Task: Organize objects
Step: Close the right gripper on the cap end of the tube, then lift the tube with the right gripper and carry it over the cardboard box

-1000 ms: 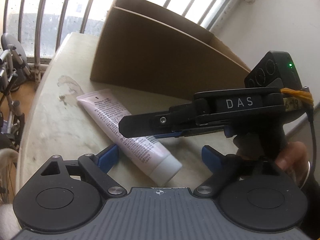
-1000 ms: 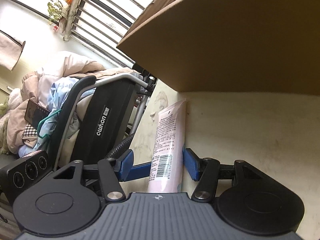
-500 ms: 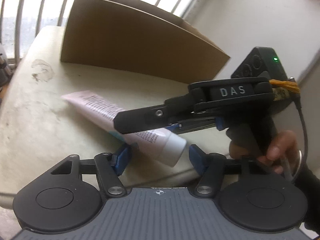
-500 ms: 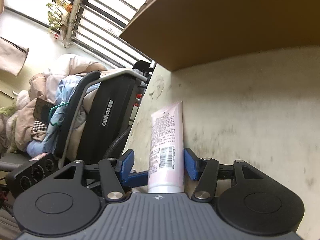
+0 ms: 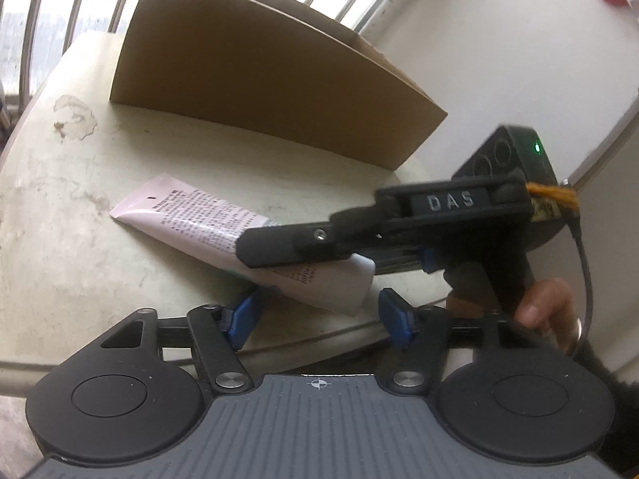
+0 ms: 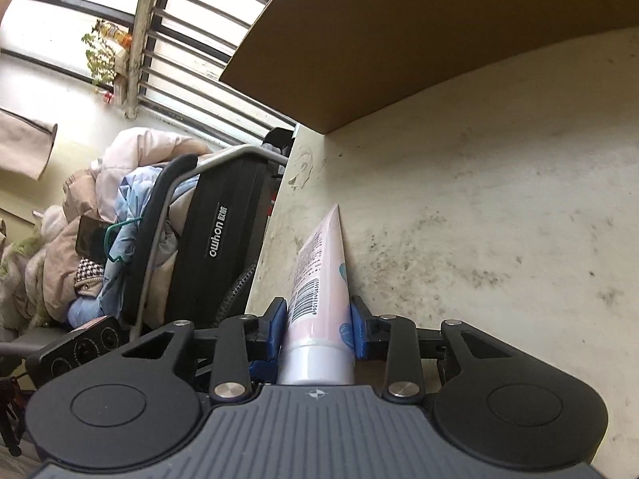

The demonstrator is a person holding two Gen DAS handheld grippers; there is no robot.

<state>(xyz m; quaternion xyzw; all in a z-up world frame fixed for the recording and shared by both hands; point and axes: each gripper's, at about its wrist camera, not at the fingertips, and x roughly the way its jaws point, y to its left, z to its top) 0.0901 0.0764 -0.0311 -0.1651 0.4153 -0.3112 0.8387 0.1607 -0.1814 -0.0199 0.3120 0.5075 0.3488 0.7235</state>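
tube [image 5: 207, 231]: pale pink body, fine black print, black barcode, a light blue mark near the white cap end
box [image 5: 263, 80]: plain brown cardboard
table [image 5: 72, 239]: cream, with dark specks and a scuffed patch at the far left
right gripper [image 6: 318, 321]: black arms, blue pads, grey ribbed housing, white letters DAS on its side
left gripper [image 5: 319, 313]: black arms, blue pads
chair [image 6: 223, 235]: black, silver frame, white lettering
clothes [image 6: 96, 215]: pink, beige, light blue
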